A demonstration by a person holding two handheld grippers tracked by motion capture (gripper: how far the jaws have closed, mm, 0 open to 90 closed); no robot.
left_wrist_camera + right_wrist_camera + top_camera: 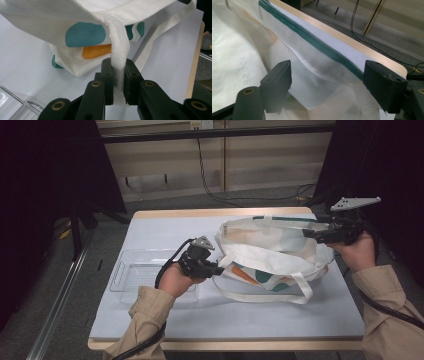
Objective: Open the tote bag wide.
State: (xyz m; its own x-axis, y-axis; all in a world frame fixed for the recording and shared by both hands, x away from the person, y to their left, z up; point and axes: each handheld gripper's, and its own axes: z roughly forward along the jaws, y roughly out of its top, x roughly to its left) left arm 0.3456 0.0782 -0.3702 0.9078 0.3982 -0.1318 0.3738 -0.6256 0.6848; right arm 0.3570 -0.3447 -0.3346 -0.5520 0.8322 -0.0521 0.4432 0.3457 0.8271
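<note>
Tote bag point(272, 252): we see it lying on its side in the middle of the worktop point(150, 232), mouth pulled toward the right; white cloth with teal and orange blobs.
Left hand-held gripper point(216, 268): clamped on the bag's strap point(119, 62), which runs down between the two pads in the left gripper view. We read this as the anchor, holding the left end of the bag so it can't slide while the other side gets worked.
Right hand-held gripper point(309, 233): jaws stand wide, one on each side of the bag's rim, pads not pressing on it. The green-trimmed edge point(317, 42) and thin white cloth pass between them untouched.
Why the split: one end pinned, the other end free; looks to us like the mouth is being spread or the rim re-gripped.
Loose strap point(265, 296): second handle loops flat on the worktop in front of the bag, slack, carrying no load.
Clear bin point(131, 276): sits to the left of the bag, just behind the left hand. We'd guess it's the source or target for whatever goes in the bag; contents can't be told.
Risk: thin rim cloth could slip out of a wide jaw if the closing isn't centred on the seam.
</note>
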